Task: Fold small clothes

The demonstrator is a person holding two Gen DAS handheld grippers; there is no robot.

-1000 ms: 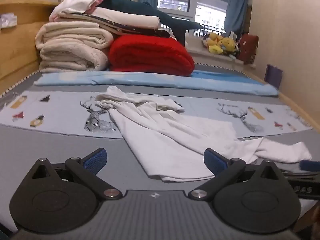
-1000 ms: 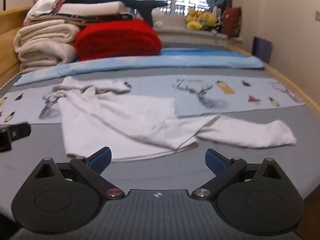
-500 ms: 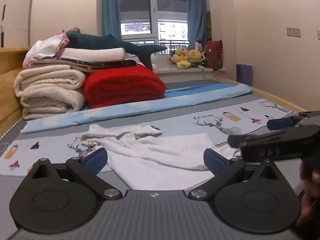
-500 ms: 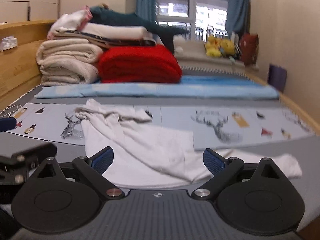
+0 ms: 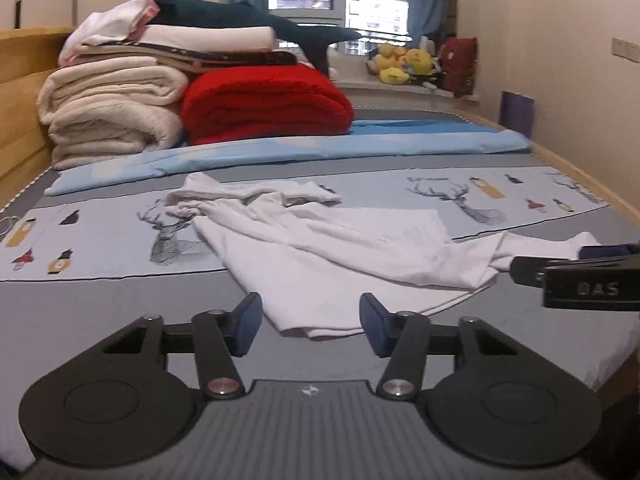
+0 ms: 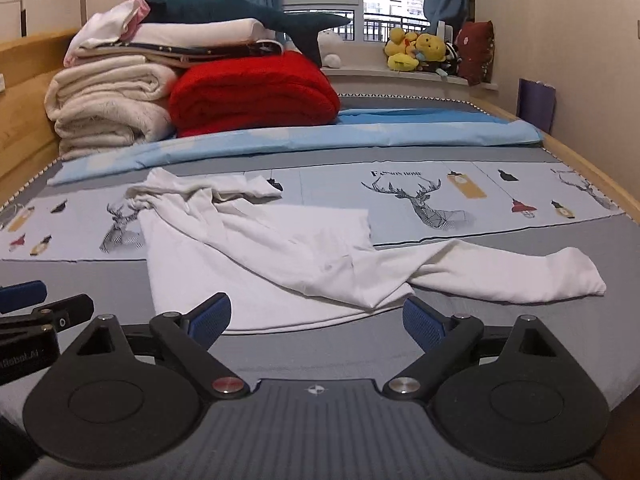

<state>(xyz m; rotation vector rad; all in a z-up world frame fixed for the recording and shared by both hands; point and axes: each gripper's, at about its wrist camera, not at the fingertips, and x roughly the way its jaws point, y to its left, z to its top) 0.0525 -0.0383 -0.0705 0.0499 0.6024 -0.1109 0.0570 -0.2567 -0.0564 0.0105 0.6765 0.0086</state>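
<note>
1. I see the bed [image 5: 100, 292] under everything, grey cover with a deer-print band, folded blankets stacked far off.
2. The white long-sleeved top [image 5: 332, 248] lies crumpled mid-bed, one sleeve trailing right; I judge folding not yet begun.
3. My right gripper [image 6: 318, 318] stands wide and empty near the hem.
4. My left gripper [image 5: 310, 324] has just been narrowing (half-spread, hem corner between the pads, untouched); next I must lower onto it and pinch.

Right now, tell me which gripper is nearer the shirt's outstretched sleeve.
Right. The right gripper hangs just short of the sleeve; the left gripper sits at the hem's opposite corner.
</note>
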